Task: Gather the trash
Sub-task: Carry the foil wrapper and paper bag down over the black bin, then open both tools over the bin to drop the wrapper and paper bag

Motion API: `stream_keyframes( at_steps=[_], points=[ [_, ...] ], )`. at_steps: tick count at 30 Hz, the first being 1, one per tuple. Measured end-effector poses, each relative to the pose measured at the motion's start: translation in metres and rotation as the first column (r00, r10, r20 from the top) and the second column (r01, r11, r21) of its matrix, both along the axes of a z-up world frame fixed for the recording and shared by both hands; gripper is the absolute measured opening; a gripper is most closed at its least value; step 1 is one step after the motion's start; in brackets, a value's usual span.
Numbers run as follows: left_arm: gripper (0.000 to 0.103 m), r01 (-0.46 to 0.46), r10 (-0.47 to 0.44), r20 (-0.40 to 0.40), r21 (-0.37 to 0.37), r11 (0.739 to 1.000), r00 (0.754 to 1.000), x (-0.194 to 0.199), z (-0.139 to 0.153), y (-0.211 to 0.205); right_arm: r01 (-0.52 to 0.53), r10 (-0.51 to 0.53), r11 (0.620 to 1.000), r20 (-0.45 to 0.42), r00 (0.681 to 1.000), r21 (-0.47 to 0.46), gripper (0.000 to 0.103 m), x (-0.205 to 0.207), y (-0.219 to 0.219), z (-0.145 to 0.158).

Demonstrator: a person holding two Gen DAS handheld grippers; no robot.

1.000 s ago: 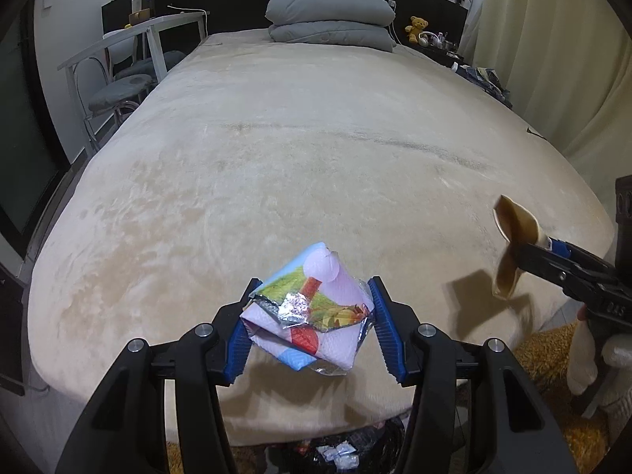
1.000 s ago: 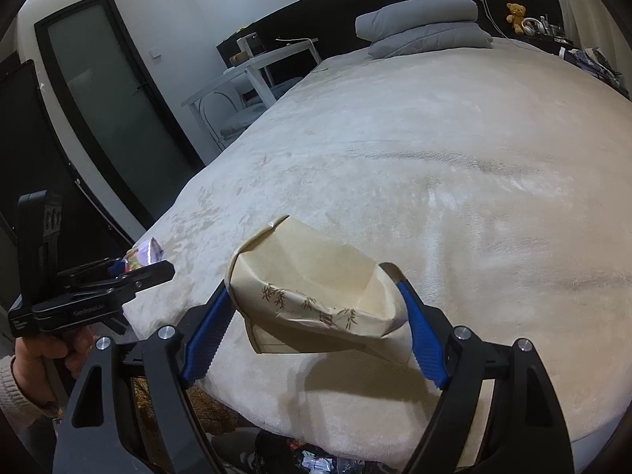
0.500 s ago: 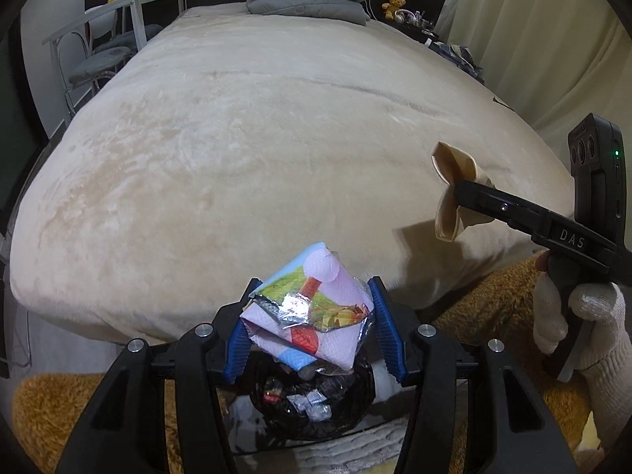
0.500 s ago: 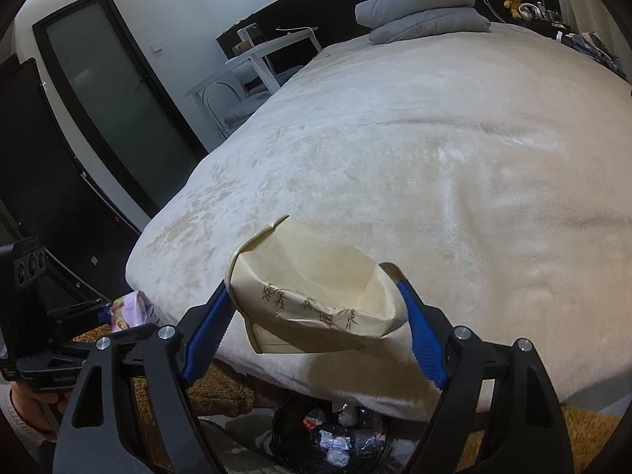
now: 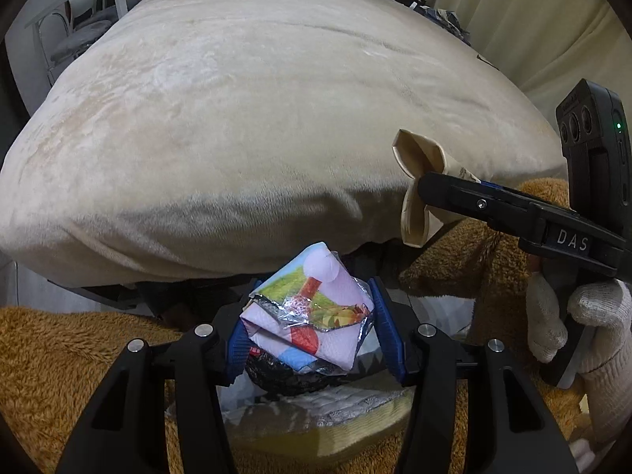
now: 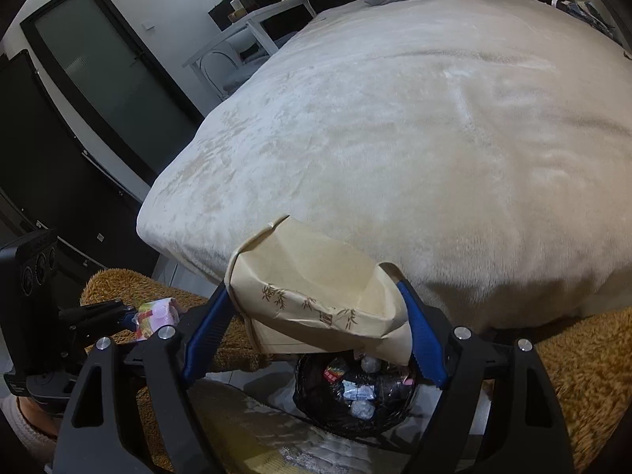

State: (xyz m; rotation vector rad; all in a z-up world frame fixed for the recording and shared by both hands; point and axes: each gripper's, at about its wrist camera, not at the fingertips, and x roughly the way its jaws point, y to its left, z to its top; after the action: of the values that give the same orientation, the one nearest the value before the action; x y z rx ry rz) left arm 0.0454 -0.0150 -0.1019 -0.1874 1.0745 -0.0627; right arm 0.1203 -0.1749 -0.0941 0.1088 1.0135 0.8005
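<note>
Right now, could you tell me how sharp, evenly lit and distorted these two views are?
Left wrist view: strong fisheye bulge on the bed, dark vignette corners, foil glints on the snack wrapper. Right wrist view: same bowing, paper bag sharp, brown rug smeared at the right edge, trash bin shadowed.

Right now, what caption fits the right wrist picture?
Right tool holding a crumpled beige paper bag above the black trash bin, beside the bed.

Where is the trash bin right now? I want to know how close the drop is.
In the right wrist view the black-lined trash bin sits on the floor at the bed's foot, directly under the tan paper bag clamped in the right gripper.
</note>
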Motion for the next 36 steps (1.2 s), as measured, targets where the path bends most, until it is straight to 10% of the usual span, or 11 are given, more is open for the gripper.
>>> stream_keyframes(
  at_steps=[36],
  points=[
    [0.062, 0.013, -0.02, -0.273, -0.028, 1.0, 0.962, 0.016, -0.061, -0.006, -0.036, 0.017, 0.997, -0.277, 0.961, -0.066, 0.084, -0.003, 0.018, -0.071]
  ],
)
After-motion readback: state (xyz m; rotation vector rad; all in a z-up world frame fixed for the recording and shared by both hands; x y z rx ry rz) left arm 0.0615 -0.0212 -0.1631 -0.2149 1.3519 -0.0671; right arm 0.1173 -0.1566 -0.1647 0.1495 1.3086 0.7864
